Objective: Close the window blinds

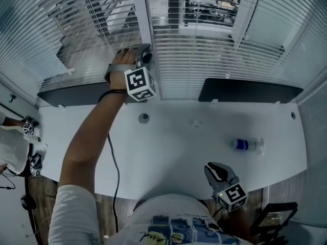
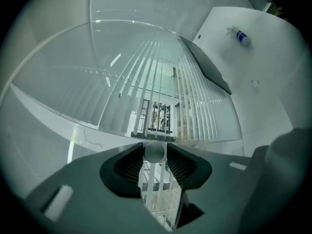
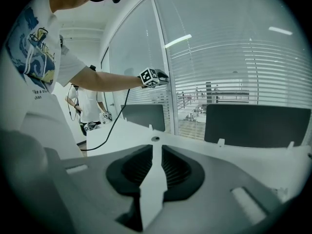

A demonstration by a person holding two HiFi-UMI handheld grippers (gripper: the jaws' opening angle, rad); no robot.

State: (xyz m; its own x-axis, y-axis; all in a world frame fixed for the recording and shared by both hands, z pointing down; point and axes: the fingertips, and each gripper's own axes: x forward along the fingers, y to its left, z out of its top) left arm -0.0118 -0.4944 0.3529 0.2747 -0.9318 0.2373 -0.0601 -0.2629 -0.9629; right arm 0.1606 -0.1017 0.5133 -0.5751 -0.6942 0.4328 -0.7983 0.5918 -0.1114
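Observation:
White slatted blinds (image 1: 204, 60) hang over the windows behind the white desk (image 1: 173, 152). My left gripper (image 1: 142, 52) is stretched out to the window frame between two panes, its marker cube facing me. In the left gripper view a round grey blind wand (image 2: 155, 152) sits end-on between the pads, and my left gripper (image 2: 155, 153) is shut on it. My right gripper (image 1: 213, 170) rests low by the desk's near edge. In its own view the right gripper (image 3: 156, 152) shows a narrow gap with nothing in it. The left gripper (image 3: 162, 75) shows there against the window frame.
A water bottle (image 1: 248, 145) lies on the desk's right side. Two dark panels (image 1: 250, 91) (image 1: 76, 93) stand along the desk's back edge. A black cable (image 1: 113, 177) runs down from my left arm. Another person (image 1: 11, 142) stands at the far left.

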